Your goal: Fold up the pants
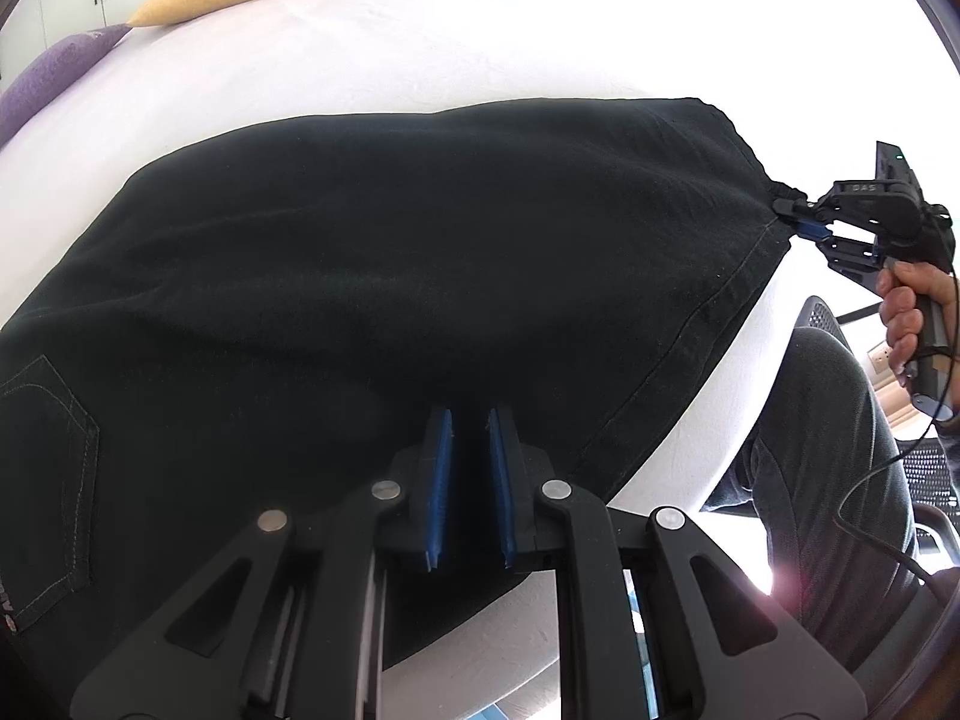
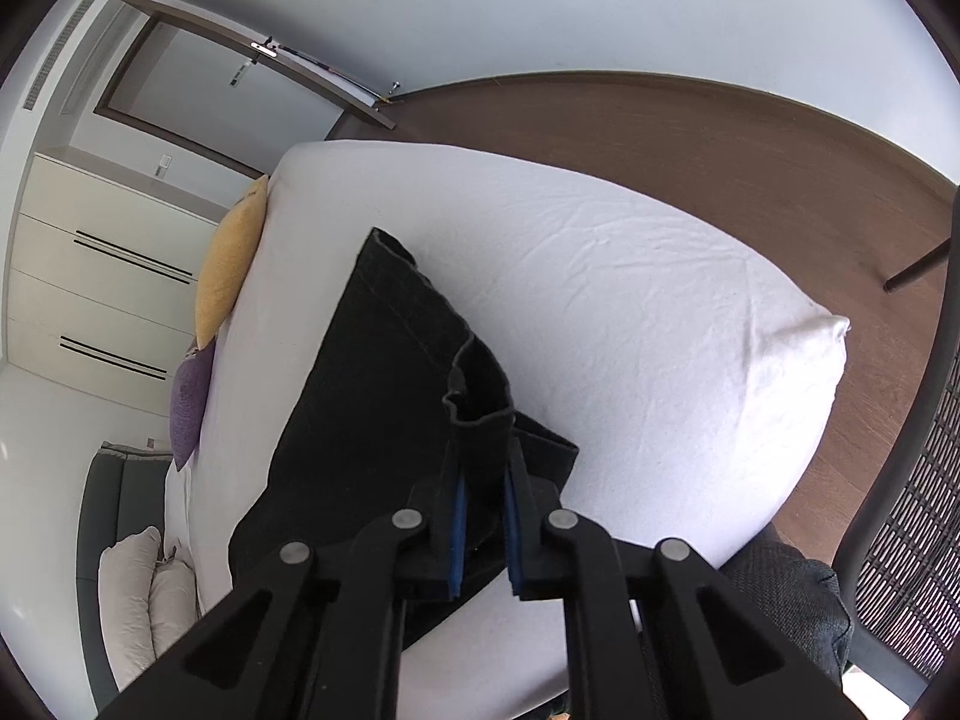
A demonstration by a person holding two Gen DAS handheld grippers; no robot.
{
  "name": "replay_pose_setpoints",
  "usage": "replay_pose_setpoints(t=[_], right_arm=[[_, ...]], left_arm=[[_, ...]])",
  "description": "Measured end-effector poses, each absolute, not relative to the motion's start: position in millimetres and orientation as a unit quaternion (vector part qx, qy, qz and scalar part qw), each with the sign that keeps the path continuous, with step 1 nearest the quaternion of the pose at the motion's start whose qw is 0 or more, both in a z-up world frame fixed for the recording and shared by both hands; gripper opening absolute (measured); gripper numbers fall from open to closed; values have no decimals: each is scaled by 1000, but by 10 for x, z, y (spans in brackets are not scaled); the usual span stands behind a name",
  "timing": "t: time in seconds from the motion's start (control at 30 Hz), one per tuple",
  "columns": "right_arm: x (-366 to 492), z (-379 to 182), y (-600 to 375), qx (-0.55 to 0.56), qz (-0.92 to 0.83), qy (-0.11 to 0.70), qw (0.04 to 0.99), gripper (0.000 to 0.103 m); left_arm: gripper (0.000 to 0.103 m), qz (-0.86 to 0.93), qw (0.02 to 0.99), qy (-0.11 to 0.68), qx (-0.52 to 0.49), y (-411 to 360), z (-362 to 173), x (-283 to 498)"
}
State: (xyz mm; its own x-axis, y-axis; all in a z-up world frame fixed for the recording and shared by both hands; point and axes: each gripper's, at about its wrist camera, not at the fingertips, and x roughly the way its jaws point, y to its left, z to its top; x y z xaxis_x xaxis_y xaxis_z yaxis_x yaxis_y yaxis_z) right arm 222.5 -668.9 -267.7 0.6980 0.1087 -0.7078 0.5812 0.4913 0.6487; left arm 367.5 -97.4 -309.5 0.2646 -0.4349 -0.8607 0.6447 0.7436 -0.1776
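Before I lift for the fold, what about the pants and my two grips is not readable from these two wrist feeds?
- Left wrist view: the pants run off the left edge past the back pocket, so the waistband is cut off.
- Left gripper: black cloth against black fingers, so its grip is unclear.
- Right wrist view: the right gripper covers the pinched hem; the number of layers is hidden.
- Bed: overexposed.

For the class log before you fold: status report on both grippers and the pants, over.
Left gripper shut on black denim pants. Right gripper shut on hem end. Pants flat on white bed sheet. Nothing in the way.
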Motion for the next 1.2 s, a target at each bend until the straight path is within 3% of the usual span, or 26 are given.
replay_pose_setpoints(t=[0.37, 0.47, 0.67, 0.97, 1.1, 1.13, 1.2], right_arm=[[2111, -2670, -6720, 472, -141, 370, 788, 13], [2029, -2564, -6855, 468, -183, 370, 782, 30], [2112, -2094, -6733, 427, -152, 332, 827, 30], [2738, -2042, -5986, 368, -17, 388, 845, 30], [2821, -2392, -6128, 386, -37, 442, 809, 37], [2799, -2536, -6223, 397, -57, 460, 792, 29], [2698, -2714, -6406, 438, -63, 458, 771, 0]], left_arm=[[12, -339, 790, 500, 106, -968, -3083, 3618], [12, -340, 791, 498, 107, -950, -3098, 3586], [12, -347, 788, 501, 90, -933, -3146, 3598], [12, -338, 791, 504, 74, -914, -3218, 3627], [12, -334, 797, 498, 74, -936, -3193, 3610], [12, -332, 800, 495, 74, -919, -3159, 3606], [12, -318, 813, 484, 65, -814, -3061, 3600]])
